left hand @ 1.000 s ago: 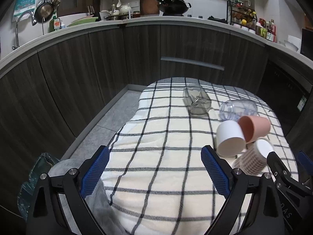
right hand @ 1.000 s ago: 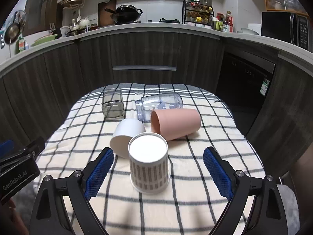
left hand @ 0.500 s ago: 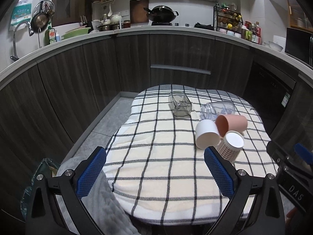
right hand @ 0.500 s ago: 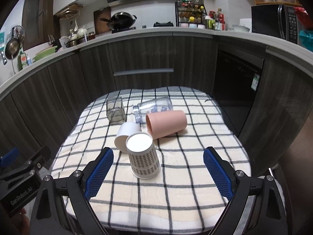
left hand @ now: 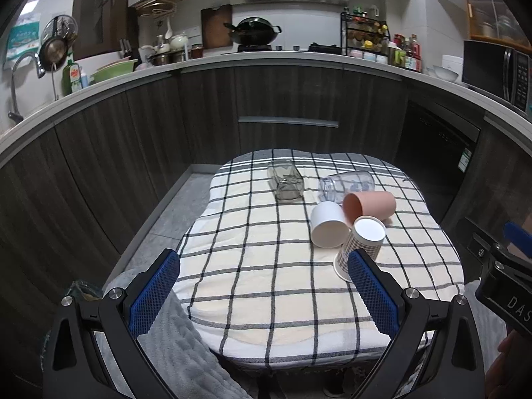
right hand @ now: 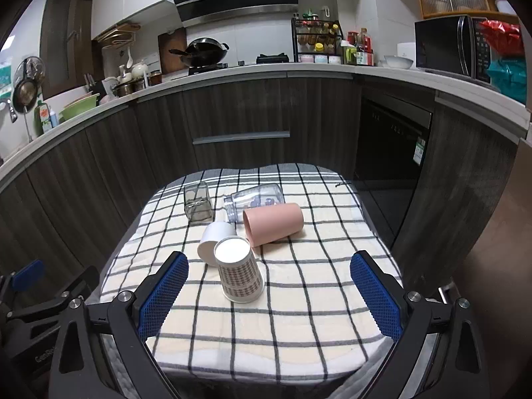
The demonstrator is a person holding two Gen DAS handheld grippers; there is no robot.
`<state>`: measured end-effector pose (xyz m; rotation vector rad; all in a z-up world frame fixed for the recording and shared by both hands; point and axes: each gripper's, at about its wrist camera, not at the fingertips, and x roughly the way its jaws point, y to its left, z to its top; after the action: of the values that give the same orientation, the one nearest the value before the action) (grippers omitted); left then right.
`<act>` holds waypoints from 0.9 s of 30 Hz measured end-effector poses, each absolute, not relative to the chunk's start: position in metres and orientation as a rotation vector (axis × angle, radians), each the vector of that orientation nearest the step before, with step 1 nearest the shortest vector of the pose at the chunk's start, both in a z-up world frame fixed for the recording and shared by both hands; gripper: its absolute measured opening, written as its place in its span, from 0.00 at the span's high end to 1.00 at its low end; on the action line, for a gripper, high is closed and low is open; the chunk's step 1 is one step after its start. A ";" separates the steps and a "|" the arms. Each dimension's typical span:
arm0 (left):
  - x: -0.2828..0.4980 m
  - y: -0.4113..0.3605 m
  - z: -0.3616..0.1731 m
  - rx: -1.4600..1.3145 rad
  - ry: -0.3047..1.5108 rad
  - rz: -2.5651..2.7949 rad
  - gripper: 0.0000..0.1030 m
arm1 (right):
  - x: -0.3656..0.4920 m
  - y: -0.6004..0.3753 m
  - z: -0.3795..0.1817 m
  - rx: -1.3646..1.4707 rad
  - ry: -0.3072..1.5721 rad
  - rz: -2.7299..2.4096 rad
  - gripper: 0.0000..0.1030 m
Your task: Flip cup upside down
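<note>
A checked paper cup (right hand: pixel 240 271) stands upside down on the checked tablecloth (right hand: pixel 299 299); it also shows in the left wrist view (left hand: pixel 362 244). Behind it lie a white cup (right hand: pixel 217 241), a pink cup (right hand: pixel 272 222), a clear plastic bottle-like cup (right hand: pixel 254 201) and a square grey glass (right hand: pixel 198 201), all on their sides. My right gripper (right hand: pixel 267 294) is open and empty, above the table's near edge. My left gripper (left hand: pixel 262 294) is open and empty, back from the table's near left side.
Dark cabinets (right hand: pixel 239 126) ring the small table on the far side and both flanks. A grey blanket (left hand: pixel 173 342) hangs at the near left corner. The right gripper's body (left hand: pixel 505 289) shows at the right edge of the left wrist view.
Both grippers have drawn back and up from the table, so the cups look smaller and farther. The cups have not moved. Both grippers stay open.
</note>
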<state>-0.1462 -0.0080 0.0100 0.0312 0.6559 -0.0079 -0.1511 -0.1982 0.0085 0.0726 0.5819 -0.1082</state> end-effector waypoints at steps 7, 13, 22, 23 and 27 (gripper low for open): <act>-0.147 -0.011 0.014 0.030 0.647 -0.029 0.00 | -0.157 -0.199 0.015 0.058 0.567 -0.108 0.05; -0.151 -0.012 0.020 0.033 0.619 -0.038 0.00 | -0.164 -0.198 0.021 0.049 0.534 -0.115 0.05; -0.151 -0.012 0.021 0.033 0.616 -0.039 0.00 | -0.163 -0.198 0.022 0.048 0.534 -0.114 0.05; -0.151 -0.012 0.021 0.033 0.616 -0.038 0.00 | -0.163 -0.198 0.022 0.049 0.535 -0.114 0.05; -0.151 -0.012 0.021 0.034 0.617 -0.038 0.00 | -0.163 -0.198 0.022 0.050 0.534 -0.114 0.05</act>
<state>-0.1508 -0.0122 0.0206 0.0338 0.6168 -0.0379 -0.1626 -0.1984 0.0220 0.0500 0.5341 -0.1139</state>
